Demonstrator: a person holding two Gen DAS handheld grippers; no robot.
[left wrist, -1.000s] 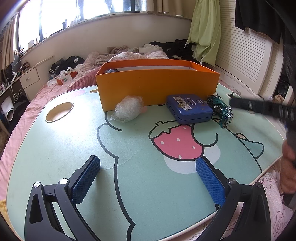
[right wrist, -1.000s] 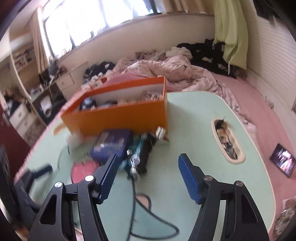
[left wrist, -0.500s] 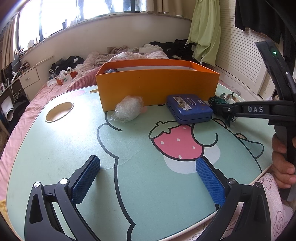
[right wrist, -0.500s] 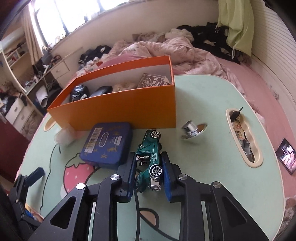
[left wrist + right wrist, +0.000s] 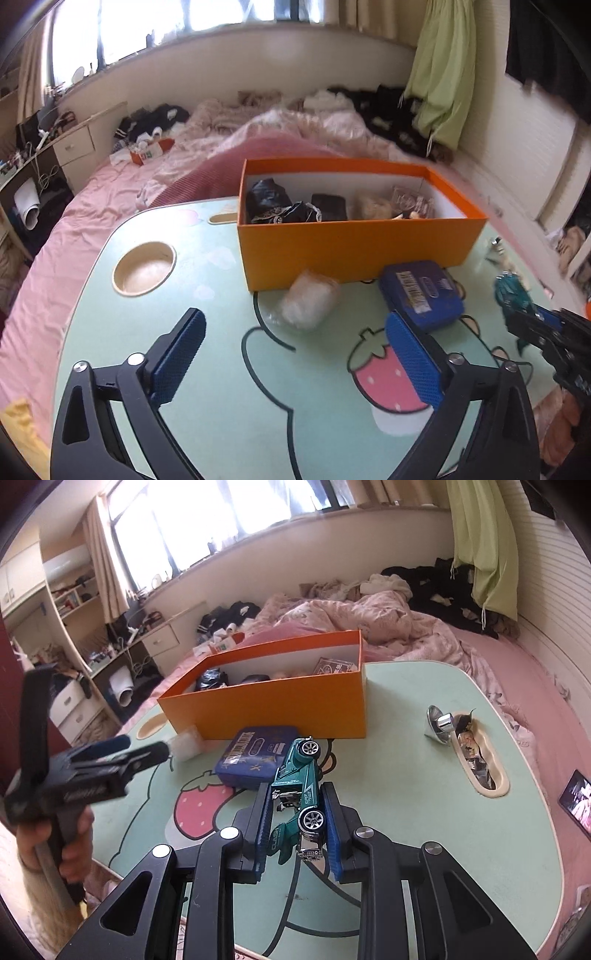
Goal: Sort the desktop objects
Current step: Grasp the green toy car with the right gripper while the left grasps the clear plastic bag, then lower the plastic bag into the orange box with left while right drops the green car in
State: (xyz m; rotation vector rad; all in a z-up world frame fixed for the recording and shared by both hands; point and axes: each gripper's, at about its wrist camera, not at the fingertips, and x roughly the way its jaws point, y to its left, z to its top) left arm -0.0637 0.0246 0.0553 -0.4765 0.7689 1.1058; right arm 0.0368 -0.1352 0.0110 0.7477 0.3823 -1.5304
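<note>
The teal die-cast toy car is clamped sideways between the blue pads of the right hand-held gripper, which is angled down over the mint-green cartoon-printed bench. One navy rectangular tin lies just beyond it, in front of one open orange cardboard box; one clear crumpled plastic packet sits beside the tin, against the box. The left hand-held gripper is tilted down above the bench, its jaws closing with nothing between them, gripped by a hand that is partly cut off. One shiny metal knob rests near an oblong slot. The box's contents are hard to make out.
</note>
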